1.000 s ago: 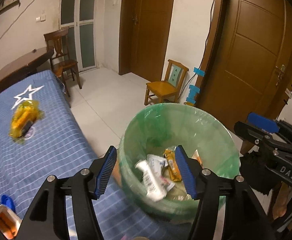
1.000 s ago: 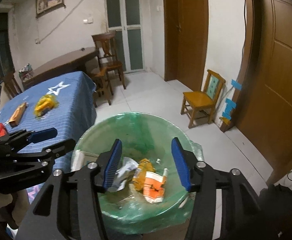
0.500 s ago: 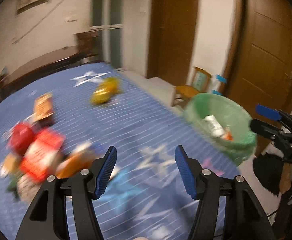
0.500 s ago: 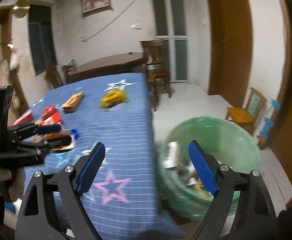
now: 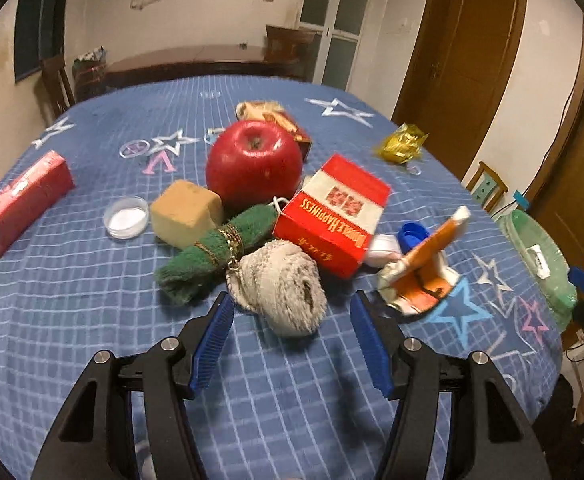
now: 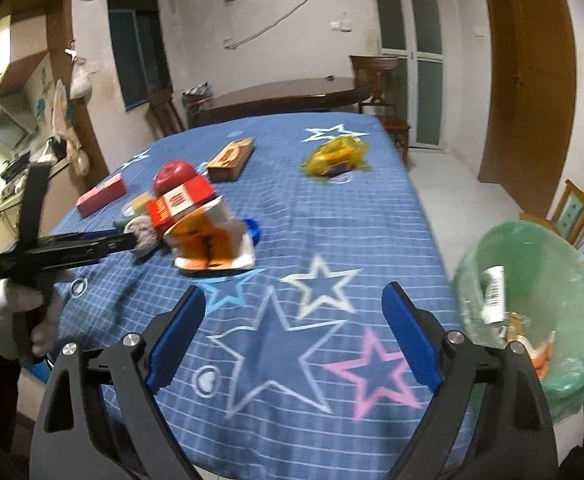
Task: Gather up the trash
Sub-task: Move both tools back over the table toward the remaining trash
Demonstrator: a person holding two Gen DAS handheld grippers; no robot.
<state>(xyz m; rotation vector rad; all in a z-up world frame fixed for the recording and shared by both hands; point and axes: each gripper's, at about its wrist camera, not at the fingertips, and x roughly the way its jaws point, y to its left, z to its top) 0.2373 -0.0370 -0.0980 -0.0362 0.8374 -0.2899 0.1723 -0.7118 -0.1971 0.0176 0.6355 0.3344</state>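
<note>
My left gripper [image 5: 292,340] is open and empty, just in front of a grey fluffy ball [image 5: 282,286] on the blue tablecloth. Behind it lie a green rolled cloth [image 5: 212,248], a red carton [image 5: 334,210], a crumpled orange-and-white wrapper [image 5: 424,268] and a yellow foil wrapper [image 5: 402,144]. My right gripper [image 6: 294,336] is open and empty over the star-printed cloth. The orange wrapper [image 6: 212,240] lies ahead of it to the left. The green-lined trash bin [image 6: 532,300] with trash inside stands off the table's right edge.
A red apple [image 5: 254,162], a tan sponge block [image 5: 184,214], a clear lid [image 5: 126,216], a long red box [image 5: 24,200], a blue cap [image 5: 412,234] and a brown box [image 6: 230,158] lie on the table. Wooden chairs and doors stand to the right.
Both grippers swung left from above the bin to the table. The left now faces the pile of items; the bin sits at the right edge of both views.
</note>
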